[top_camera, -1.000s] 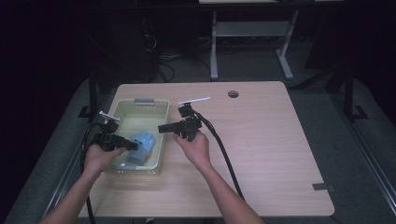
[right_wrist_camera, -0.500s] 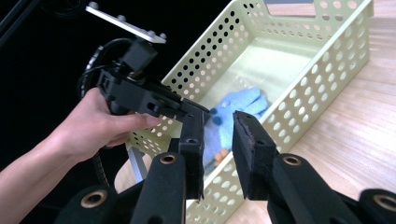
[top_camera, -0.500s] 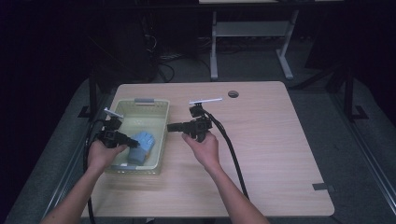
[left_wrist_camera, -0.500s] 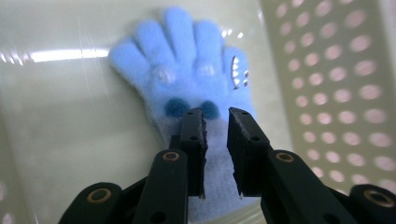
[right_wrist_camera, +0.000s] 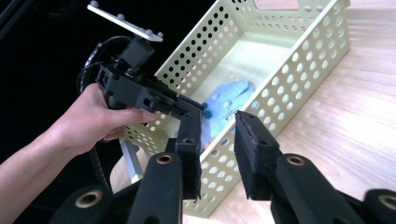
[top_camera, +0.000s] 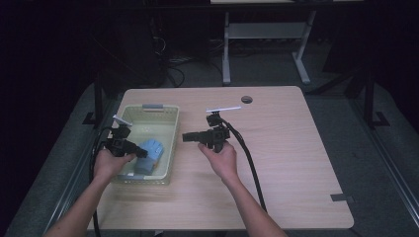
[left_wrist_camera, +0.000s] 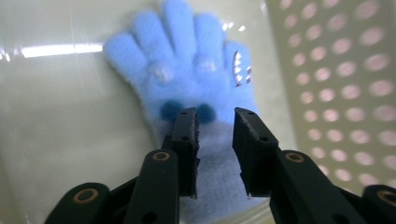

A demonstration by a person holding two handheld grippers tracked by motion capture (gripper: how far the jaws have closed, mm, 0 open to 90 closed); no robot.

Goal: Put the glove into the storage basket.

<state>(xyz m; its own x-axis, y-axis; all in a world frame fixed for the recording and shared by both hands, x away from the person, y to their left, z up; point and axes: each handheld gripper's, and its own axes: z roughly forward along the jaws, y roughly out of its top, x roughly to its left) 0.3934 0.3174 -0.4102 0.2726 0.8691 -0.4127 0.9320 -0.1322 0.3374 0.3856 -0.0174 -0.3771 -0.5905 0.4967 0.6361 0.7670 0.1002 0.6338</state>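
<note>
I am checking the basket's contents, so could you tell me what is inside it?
One blue glove lies flat on the floor of the basket. The left gripper hangs over its cuff, hiding part of it; what lies beneath the glove cannot be seen.

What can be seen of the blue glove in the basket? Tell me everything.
The blue glove is fuzzy knit with a paler cuff, two dark blue pompoms near the wrist, pale round studs and small silvery triangles on one finger. It lies flat on the floor of the pale green perforated basket, fingers spread, close to one holed wall. The left gripper hangs over its cuff, jaws parted with nothing pinched between them; whether they touch the fabric is unclear.
</note>
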